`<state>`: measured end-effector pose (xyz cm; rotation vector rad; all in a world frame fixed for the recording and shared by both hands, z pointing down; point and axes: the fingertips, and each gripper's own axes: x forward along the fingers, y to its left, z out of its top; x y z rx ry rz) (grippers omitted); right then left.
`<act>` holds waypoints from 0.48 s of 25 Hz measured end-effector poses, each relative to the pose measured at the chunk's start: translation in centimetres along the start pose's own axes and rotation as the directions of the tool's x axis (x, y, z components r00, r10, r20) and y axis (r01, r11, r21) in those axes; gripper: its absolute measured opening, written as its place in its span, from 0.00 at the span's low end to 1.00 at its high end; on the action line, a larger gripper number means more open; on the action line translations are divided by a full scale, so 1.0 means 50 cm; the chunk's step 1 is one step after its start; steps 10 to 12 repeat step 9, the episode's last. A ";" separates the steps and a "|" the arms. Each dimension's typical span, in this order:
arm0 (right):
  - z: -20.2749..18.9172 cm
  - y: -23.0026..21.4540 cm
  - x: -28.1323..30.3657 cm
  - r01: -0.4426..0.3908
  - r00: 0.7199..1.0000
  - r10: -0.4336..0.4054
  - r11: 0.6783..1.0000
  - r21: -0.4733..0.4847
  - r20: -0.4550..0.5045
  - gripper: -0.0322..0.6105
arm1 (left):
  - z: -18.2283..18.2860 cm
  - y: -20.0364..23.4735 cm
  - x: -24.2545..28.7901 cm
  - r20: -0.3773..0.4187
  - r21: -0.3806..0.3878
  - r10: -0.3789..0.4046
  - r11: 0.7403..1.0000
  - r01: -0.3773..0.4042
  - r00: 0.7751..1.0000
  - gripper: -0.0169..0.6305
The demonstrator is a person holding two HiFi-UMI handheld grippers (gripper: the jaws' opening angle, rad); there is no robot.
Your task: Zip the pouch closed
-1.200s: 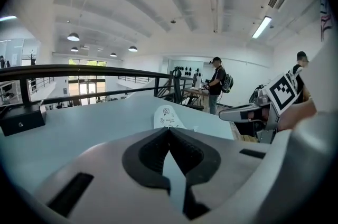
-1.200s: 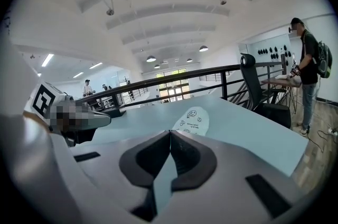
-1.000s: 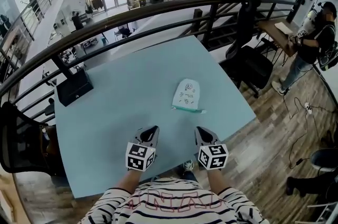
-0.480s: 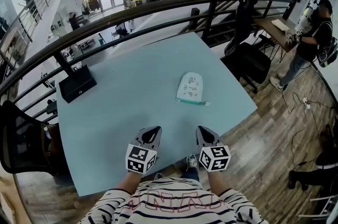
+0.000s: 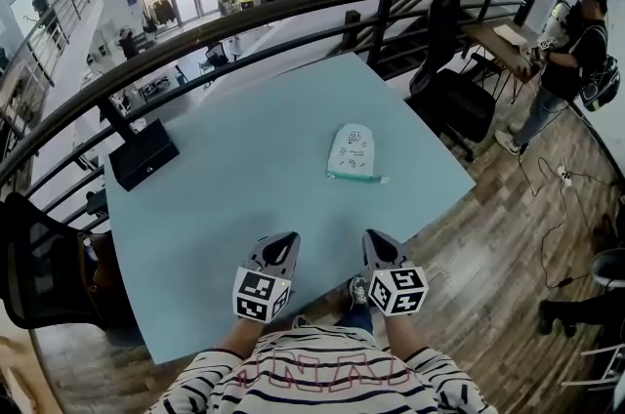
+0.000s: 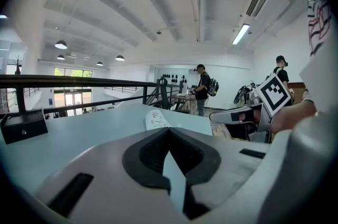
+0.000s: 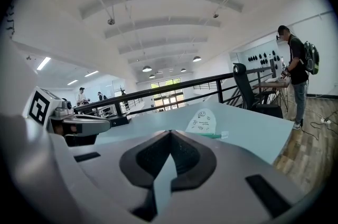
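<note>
While both grippers hang over the near edge of the table (image 5: 225, 197), I see their jaws pressed together with nothing between them. The left gripper (image 5: 281, 244) sits at about six o'clock in my head view, and the right gripper (image 5: 375, 242) sits just beside it toward five o'clock, the two side by side but apart, both pointing away from me across the table.

The pouch (image 5: 352, 151) lies flat on the pale blue table at roughly one o'clock from the grippers, well apart from both. Its rounded end points toward twelve o'clock, and its teal zip edge (image 5: 354, 177) runs along the end nearest me. From here I cannot tell how far the zip is drawn.

In the left gripper view the closed jaw tips meet low in the centre, with the pouch (image 6: 156, 119) beyond them at about twelve o'clock. In the right gripper view the pouch (image 7: 202, 121) shows at one o'clock past the closed tips.

A black box (image 5: 144, 154) rests on the table's far left corner, around ten o'clock. A dark railing (image 5: 293, 10) curves behind the table, and a person (image 5: 571, 41) stands by a desk at two o'clock
</note>
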<state>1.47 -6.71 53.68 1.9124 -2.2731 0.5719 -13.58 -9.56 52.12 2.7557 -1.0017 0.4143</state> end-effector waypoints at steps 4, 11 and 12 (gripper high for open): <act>-0.005 0.001 -0.011 0.008 1.000 -0.008 1.000 0.001 0.008 0.09 | -0.001 -0.010 -0.003 0.008 0.015 -0.009 1.000 0.009 1.000 0.06; -0.008 -0.002 -0.025 0.011 1.000 -0.011 1.000 -0.002 0.018 0.09 | -0.005 -0.025 -0.003 0.016 0.021 -0.012 1.000 0.012 1.000 0.06; -0.008 -0.002 -0.025 0.011 1.000 -0.011 1.000 -0.002 0.018 0.09 | -0.005 -0.025 -0.003 0.016 0.021 -0.012 1.000 0.012 1.000 0.06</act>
